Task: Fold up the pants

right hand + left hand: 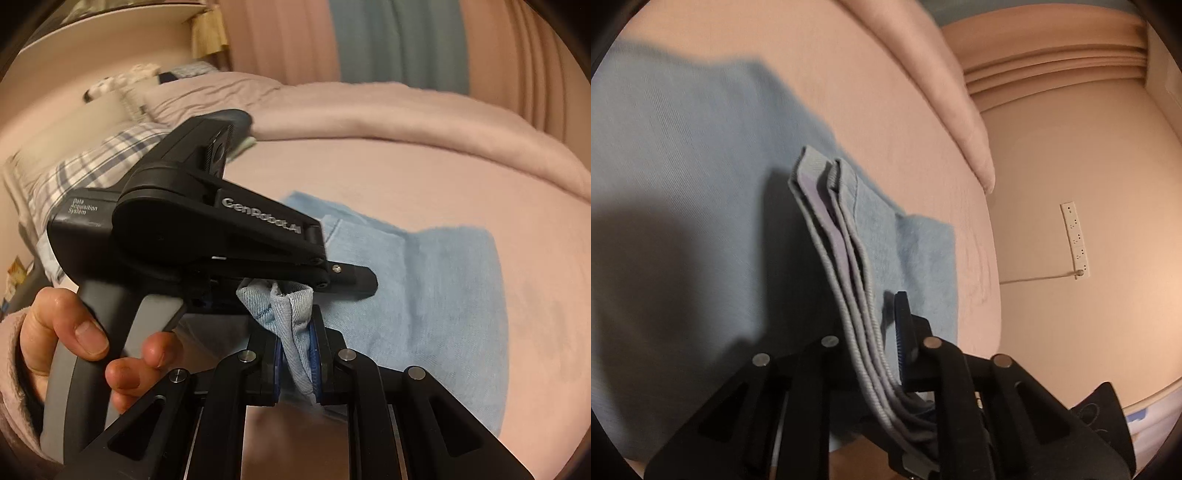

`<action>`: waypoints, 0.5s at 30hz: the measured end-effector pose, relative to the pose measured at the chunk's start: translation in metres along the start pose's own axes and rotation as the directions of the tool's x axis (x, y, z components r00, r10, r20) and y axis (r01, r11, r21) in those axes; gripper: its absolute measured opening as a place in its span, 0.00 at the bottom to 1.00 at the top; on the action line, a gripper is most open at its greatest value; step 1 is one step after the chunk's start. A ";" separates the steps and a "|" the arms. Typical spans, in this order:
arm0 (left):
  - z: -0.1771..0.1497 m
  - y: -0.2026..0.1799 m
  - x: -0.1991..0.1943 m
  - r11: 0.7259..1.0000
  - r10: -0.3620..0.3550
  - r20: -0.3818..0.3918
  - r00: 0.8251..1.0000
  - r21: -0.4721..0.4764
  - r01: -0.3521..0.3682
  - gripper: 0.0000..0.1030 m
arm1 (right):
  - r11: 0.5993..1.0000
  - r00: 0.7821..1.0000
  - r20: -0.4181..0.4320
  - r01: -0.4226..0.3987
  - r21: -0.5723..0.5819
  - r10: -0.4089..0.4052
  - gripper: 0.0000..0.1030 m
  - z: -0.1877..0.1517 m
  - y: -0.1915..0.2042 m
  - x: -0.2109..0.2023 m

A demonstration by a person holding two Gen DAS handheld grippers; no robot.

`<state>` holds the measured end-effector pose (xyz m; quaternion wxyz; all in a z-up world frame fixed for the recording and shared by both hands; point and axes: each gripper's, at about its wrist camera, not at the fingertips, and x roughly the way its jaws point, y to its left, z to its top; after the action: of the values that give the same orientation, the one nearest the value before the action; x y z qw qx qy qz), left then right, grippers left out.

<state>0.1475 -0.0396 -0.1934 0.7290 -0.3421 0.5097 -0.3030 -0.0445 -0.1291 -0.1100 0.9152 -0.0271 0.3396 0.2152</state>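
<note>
Pants [436, 280], light blue denim, lie on the pink bed [406, 173]: soft and floppy, a bit weighty I'd guess, so the thick hems look like the best place to grab. Right gripper [297, 354] is clamped on a bunched hem up close. Left gripper [875, 354] pinches stacked hem edges, angled downward. A hand [70, 332] grips its handle.
</note>
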 end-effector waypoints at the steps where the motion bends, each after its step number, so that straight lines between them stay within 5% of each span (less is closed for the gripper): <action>1: 0.004 0.000 -0.003 1.000 0.015 0.011 1.000 0.020 -0.015 0.10 | 1.000 1.000 0.006 -0.004 -0.010 0.004 0.14 0.005 0.003 0.004; 6: 0.015 0.011 -0.009 0.975 0.184 0.046 0.982 0.120 -0.188 0.13 | 0.998 1.000 0.001 -0.023 -0.053 0.023 0.14 0.013 0.021 0.030; 8: 0.017 0.022 -0.006 0.948 0.287 0.053 0.956 0.125 -0.291 0.21 | 0.998 0.997 -0.057 -0.047 -0.042 0.045 0.20 0.010 0.021 0.044; 10: 0.017 0.029 -0.011 0.948 0.294 0.060 0.954 0.108 -0.299 0.23 | 0.996 0.989 -0.122 -0.085 0.009 0.086 0.27 0.007 0.013 0.053; 13: 0.015 0.028 -0.025 0.930 0.336 0.100 0.937 0.122 -0.346 0.37 | 0.989 0.981 -0.139 -0.129 0.072 0.138 0.41 0.002 -0.006 0.043; 15: 0.011 0.023 -0.035 0.900 0.386 0.140 0.912 0.159 -0.406 0.56 | 0.984 0.981 -0.115 -0.145 0.104 0.157 0.45 0.002 -0.025 0.025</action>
<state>0.1500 0.0035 -0.1901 0.8297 -0.1775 0.4992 -0.1759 -0.0160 -0.1419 -0.1269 0.8739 0.0294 0.4061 0.2654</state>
